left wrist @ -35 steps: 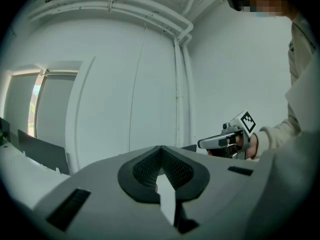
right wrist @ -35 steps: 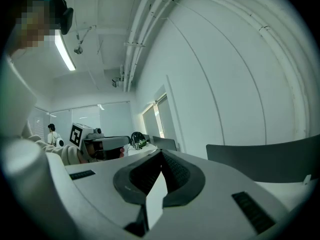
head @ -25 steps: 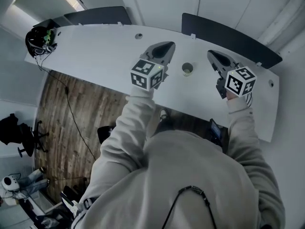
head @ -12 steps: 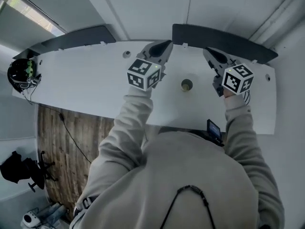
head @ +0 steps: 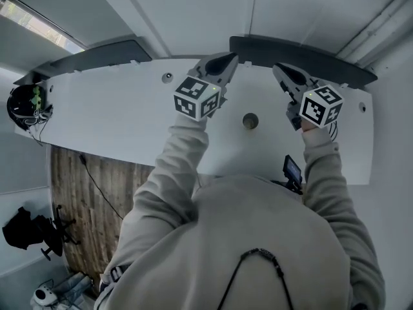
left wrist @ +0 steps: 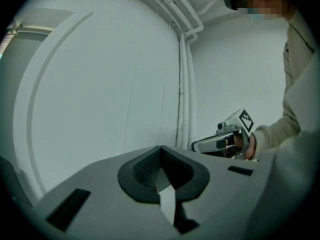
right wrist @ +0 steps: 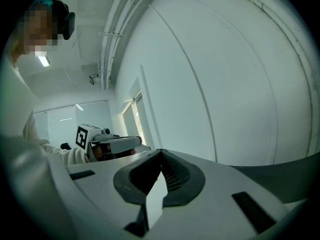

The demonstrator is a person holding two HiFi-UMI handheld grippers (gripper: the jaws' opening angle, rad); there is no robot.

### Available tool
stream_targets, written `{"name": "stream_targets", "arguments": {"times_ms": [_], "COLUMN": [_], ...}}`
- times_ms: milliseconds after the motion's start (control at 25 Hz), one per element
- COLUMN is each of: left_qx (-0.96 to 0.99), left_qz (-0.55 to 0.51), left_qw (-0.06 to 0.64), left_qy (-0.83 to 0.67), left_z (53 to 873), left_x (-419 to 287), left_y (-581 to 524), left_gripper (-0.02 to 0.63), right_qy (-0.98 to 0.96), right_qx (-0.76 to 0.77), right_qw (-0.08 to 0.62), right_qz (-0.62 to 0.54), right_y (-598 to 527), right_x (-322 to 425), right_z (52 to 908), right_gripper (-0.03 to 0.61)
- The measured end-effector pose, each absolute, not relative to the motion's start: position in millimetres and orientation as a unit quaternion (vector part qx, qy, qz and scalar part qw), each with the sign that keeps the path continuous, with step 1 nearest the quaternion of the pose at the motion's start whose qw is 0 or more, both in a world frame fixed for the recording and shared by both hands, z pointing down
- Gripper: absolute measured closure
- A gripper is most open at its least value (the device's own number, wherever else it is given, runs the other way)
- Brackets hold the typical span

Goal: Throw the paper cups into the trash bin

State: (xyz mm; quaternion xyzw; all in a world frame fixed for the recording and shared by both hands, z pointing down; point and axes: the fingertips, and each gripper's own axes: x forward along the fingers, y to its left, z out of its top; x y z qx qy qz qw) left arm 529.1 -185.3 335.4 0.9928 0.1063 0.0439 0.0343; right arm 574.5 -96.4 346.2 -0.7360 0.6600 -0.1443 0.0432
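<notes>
One paper cup (head: 250,121) standing on white table (head: 116,108), left gripper (head: 227,59) hovering beside it, jaws pressing together on nothing, right gripper (head: 280,70) hovering opposite, jaws likewise pressing together, empty

The tabletop (head: 116,108) is smooth, matt white. Beside it the floor (head: 84,186) is brown wood planks, the grain showing. The left gripper (head: 227,60) and right gripper (head: 279,70) are matt grey plastic, with dark pads (left wrist: 145,169) that are finely ribbed. The sleeve (head: 177,160) is soft beige cloth.
</notes>
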Motion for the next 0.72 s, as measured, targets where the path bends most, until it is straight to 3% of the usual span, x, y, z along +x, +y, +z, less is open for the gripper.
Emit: {"name": "stream_targets", "arguments": {"times_ms": [400, 720], "left_qx": [0.994, 0.989], "left_qz": [0.042, 0.091], "left_qw": [0.044, 0.081], "left_qy": [0.089, 0.089], "left_z": [338.1, 402.5], "left_x": [526.0, 521.8], "left_y": [-194.0, -196.5], "left_gripper": [0.612, 0.612], "right_qy": [0.670, 0.661], "right_qx": [-0.726, -0.719], "right_qw": [0.031, 0.012], "right_qz": [-0.153, -0.215], "right_y": [-105.3, -111.7], "right_x": [572.7, 575.7], "right_z": [352.8, 407.0], "right_gripper": [0.561, 0.560]}}
